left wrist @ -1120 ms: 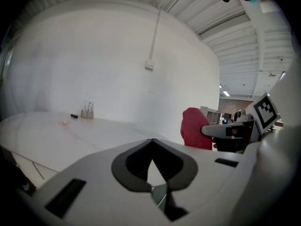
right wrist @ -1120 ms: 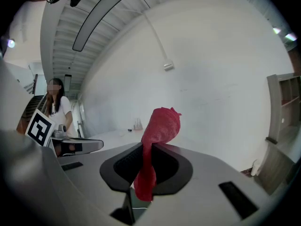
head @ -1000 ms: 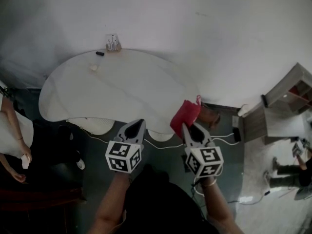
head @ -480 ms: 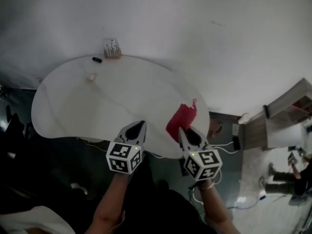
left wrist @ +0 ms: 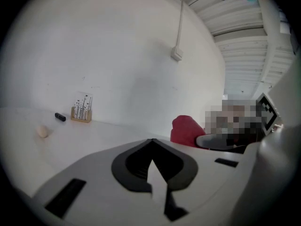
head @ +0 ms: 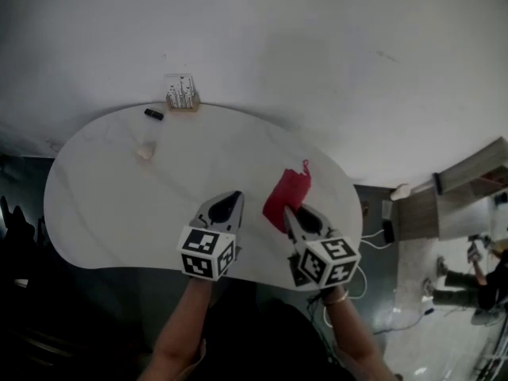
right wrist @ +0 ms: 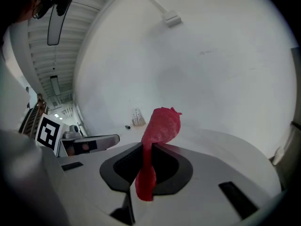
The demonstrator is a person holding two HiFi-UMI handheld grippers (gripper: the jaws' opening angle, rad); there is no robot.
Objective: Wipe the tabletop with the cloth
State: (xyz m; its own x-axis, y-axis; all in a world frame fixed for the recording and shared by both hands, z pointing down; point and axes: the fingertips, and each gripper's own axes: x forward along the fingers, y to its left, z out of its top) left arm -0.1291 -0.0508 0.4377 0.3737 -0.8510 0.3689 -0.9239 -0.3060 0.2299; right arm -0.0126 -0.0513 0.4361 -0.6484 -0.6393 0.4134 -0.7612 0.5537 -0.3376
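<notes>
A red cloth (head: 286, 195) hangs bunched from my right gripper (head: 290, 212), which is shut on it over the right part of the white tabletop (head: 119, 205). In the right gripper view the red cloth (right wrist: 160, 128) stands up from between the closed jaws and a tail droops toward the camera. My left gripper (head: 231, 200) hovers over the table's near edge, left of the cloth, shut with nothing in it. From the left gripper view the cloth (left wrist: 187, 130) shows to the right, beside the right gripper.
At the table's far edge stand a small wooden holder (head: 181, 94) with white cards, a black marker (head: 154, 114) and a small pale lump (head: 144, 152). Grey furniture (head: 468, 189) and cables lie on the floor to the right. A white wall rises behind the table.
Both grippers have moved forward from beyond the table's near edge to over the tabletop, the right one carrying the red cloth. The person at the left has dropped out of view.
</notes>
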